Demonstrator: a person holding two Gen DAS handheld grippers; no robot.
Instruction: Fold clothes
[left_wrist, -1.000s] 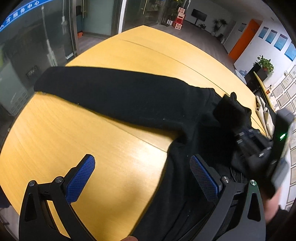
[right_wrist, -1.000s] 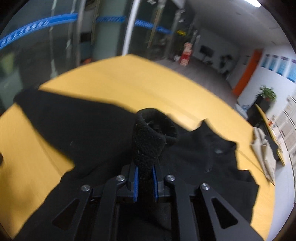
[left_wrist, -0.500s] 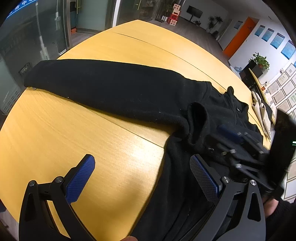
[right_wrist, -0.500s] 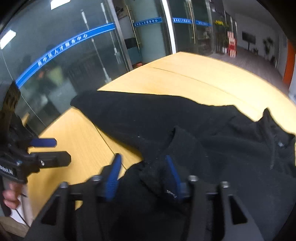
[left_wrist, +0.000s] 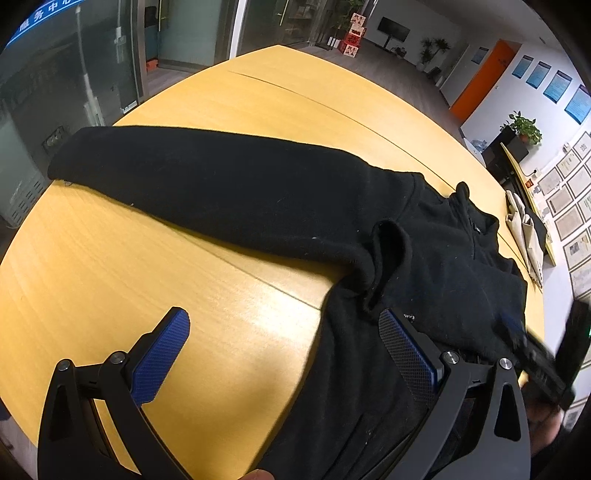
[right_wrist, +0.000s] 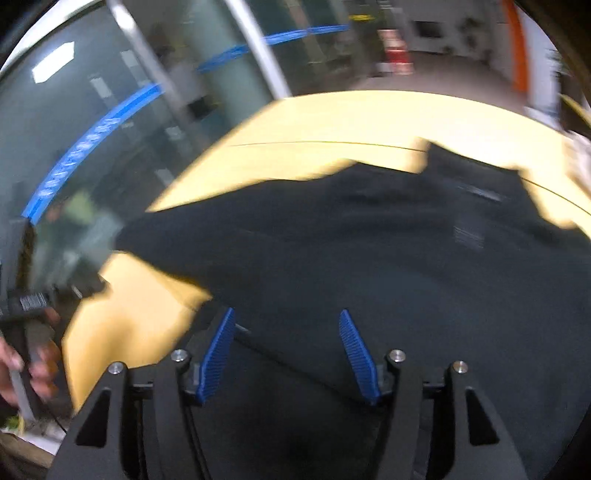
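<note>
Both open grippers hover over black fleece.

The sweater is black cloth, soft and matt, like fleece, with small pale lint on it. The table is yellow wood, smooth, with a light shine. The left gripper has matt black plastic and blue ribbed pads.

wooden table, yellow, with seam lines across the top. black fleece jacket lies flat on it, one sleeve extended leftward.
</note>
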